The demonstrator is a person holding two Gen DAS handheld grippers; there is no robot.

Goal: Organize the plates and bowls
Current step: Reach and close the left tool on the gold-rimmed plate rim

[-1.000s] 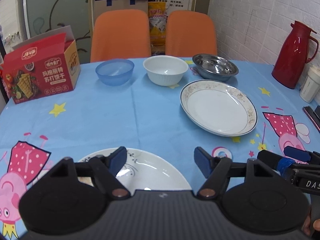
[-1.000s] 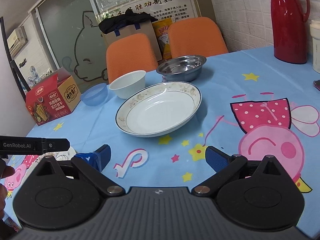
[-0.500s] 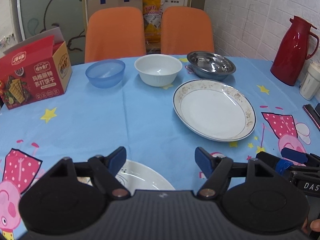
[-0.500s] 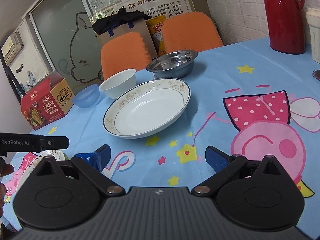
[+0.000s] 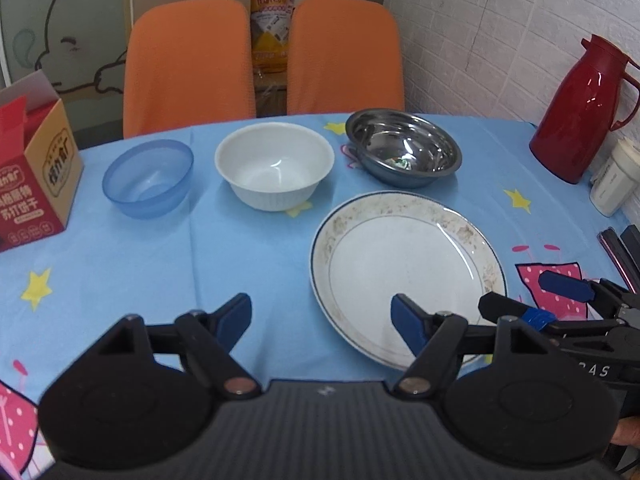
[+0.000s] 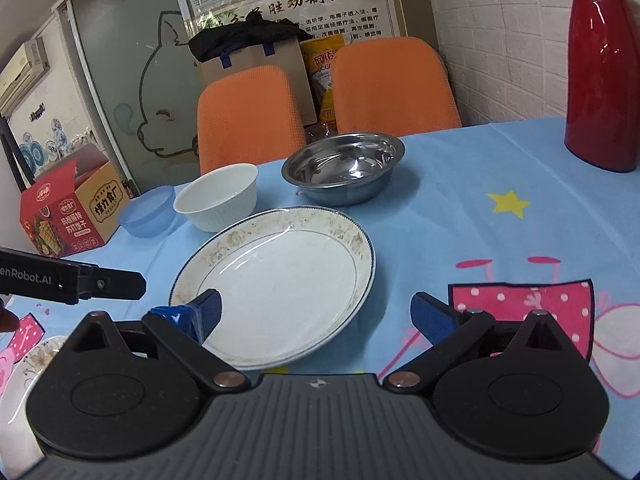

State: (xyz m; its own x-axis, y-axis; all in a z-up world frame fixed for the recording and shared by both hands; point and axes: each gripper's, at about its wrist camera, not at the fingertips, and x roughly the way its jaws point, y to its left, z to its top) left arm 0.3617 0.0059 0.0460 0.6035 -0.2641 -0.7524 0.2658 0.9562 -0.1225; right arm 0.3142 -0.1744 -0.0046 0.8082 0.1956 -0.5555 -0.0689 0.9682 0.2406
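Large plate (image 6: 280, 280) flat on the tabletop (image 6: 460, 220), directly ahead of the right gripper (image 6: 316, 312); left pad over the near rim, right pad beyond the plate's edge. Right gripper spread wide, holding nothing. Left gripper (image 5: 322, 320) likewise wide and empty, with the same plate (image 5: 404, 268) ahead and to its right, its right pad in front of the plate's near rim.

Farther ahead, a row of three bowls, each apart from the next: blue bowl (image 5: 148, 176) to the left, white bowl (image 5: 274, 164) in the middle, steel bowl (image 5: 402, 152) to the right. A second, patterned plate (image 6: 24, 364) just visible below and left of the right gripper.

Nothing stacked or nested as yet: both plates and all three bowls lie separately, so the task looks barely begun. Likely still to do: one plate onto the other, bowls nested.

Beyond those, a red box (image 5: 32, 184) far left, a red jug (image 5: 580, 108) far right.
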